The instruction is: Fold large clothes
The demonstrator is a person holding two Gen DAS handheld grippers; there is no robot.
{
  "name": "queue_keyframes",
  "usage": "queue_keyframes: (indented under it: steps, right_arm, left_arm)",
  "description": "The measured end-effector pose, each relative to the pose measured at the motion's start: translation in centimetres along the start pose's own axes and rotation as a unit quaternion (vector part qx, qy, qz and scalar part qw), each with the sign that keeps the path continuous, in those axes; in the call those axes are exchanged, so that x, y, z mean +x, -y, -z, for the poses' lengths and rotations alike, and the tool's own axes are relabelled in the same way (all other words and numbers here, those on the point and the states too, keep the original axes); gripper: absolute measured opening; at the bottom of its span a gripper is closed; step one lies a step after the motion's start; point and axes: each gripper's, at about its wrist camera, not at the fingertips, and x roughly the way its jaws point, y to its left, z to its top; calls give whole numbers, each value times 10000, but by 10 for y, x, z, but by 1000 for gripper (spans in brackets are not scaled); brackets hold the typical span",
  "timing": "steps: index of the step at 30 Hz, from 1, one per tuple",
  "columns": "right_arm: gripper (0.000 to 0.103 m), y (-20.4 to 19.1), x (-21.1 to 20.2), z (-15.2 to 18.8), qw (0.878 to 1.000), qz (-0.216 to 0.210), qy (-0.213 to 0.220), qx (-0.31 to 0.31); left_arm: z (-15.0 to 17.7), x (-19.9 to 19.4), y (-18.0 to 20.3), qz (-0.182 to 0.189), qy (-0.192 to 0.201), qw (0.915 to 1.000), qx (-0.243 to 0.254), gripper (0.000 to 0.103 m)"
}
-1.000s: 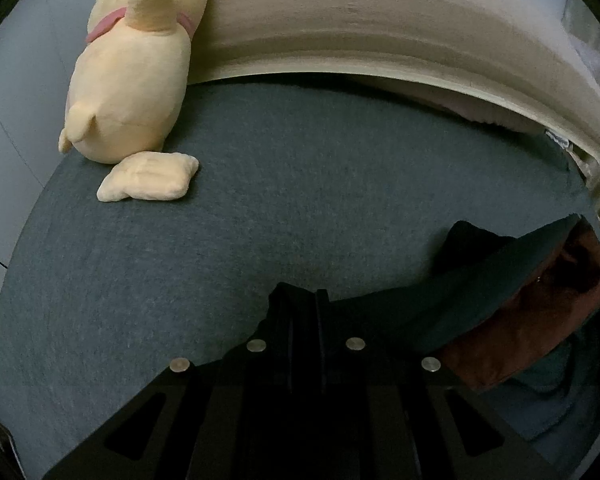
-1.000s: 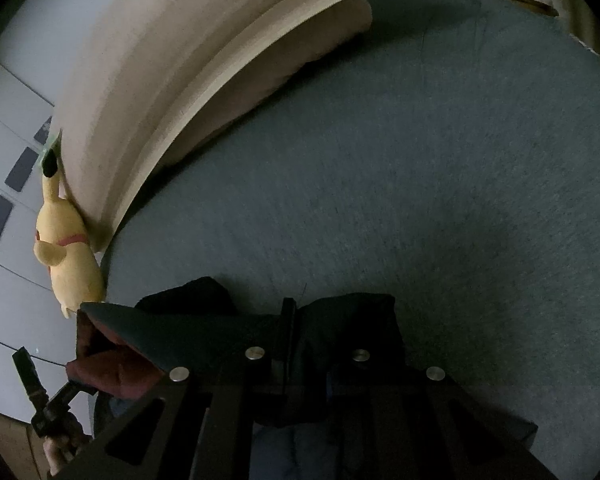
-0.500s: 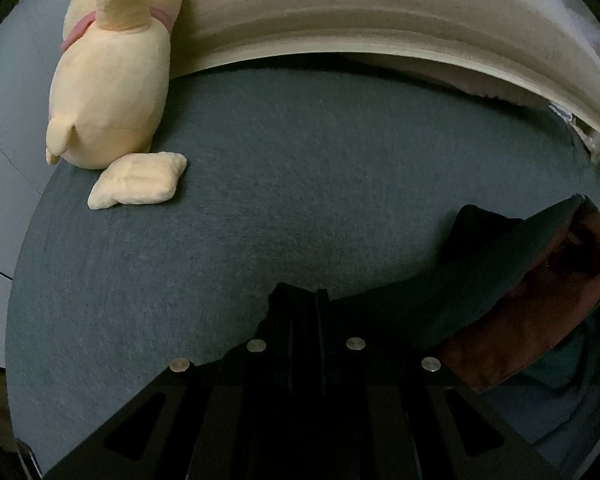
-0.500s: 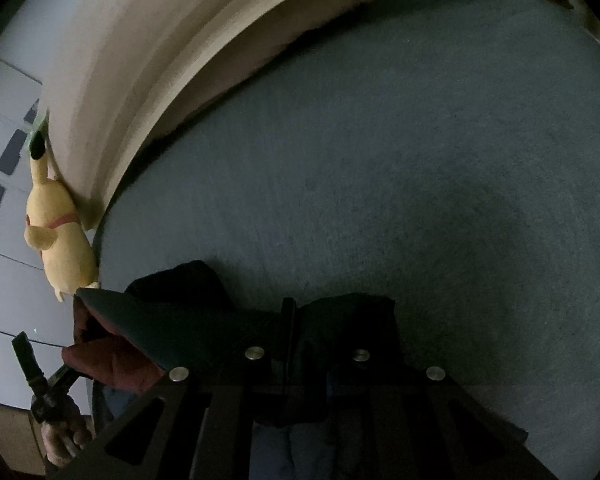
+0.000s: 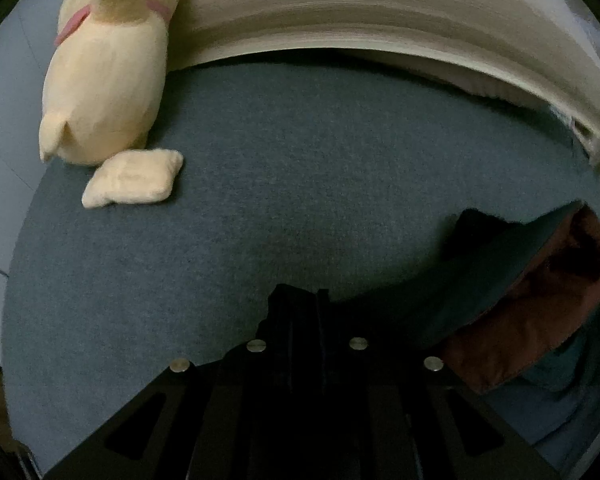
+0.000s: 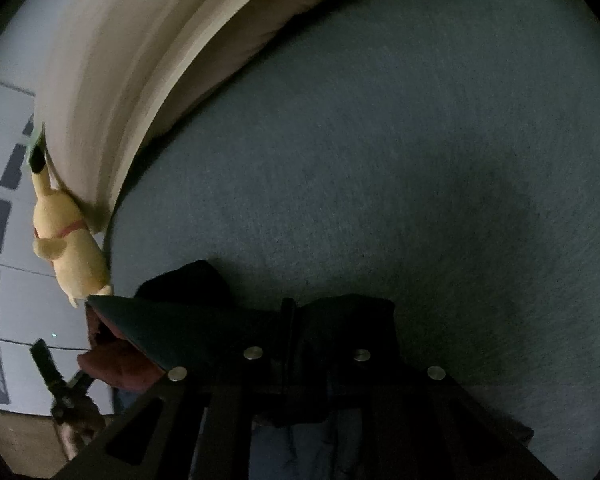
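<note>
A large dark garment with a dark green outer face (image 5: 488, 280) and a maroon lining (image 5: 540, 320) hangs stretched between my two grippers above a grey-blue bed cover (image 5: 300, 184). My left gripper (image 5: 296, 304) is shut on one edge of the garment. My right gripper (image 6: 290, 312) is shut on another part of the garment (image 6: 204, 328), with black fabric bunched around its fingers. The maroon lining also shows in the right wrist view (image 6: 112, 364).
A yellow plush toy (image 5: 104, 80) leans against the beige headboard (image 5: 380, 12) at the bed's far left corner, and shows small in the right wrist view (image 6: 68, 248). A pale wall with dark panels (image 6: 0, 224) is beyond the bed's edge.
Both grippers have shifted slightly with the garment held between them; the plush toy sits nearer and larger in the left view. The grips have not changed.
</note>
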Motion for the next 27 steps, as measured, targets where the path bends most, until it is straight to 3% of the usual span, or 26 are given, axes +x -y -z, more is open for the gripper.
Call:
queue_keyframes:
  steps: [12,20,21,23,24,25,27]
  right_arm:
    - [19,19,-11,3,9988,-399,-4,291]
    - [26,31,-27,2,9953,-752,-41,601]
    - [31,34,-28,2,9942,-825,-67,685]
    - [70,37,-31,2,9905,-1104,-90,813]
    - [103,38,-34,1,9887,-1236,-64,842]
    - [103,36,-38,0,9882,-1296,17,815]
    - [103,32,-44,-1,9896,-1252,117,702]
  left_arm:
    - [0,-4,-20,588,28,9968,-544,15]
    - [-5,-14,-37,1036,-7,9913,-818,27]
    - [-5,-16,-39,1075,2,9906,-841,29]
    - [-4,-21,-42,1131,75,9895,-894,42]
    - [-4,-24,-43,1054,168,9902,-906,66]
    - [-3,-30,-46,1023,336,9896,-956,73]
    - [-3,-40,-52,1209,596,9859,-988,73]
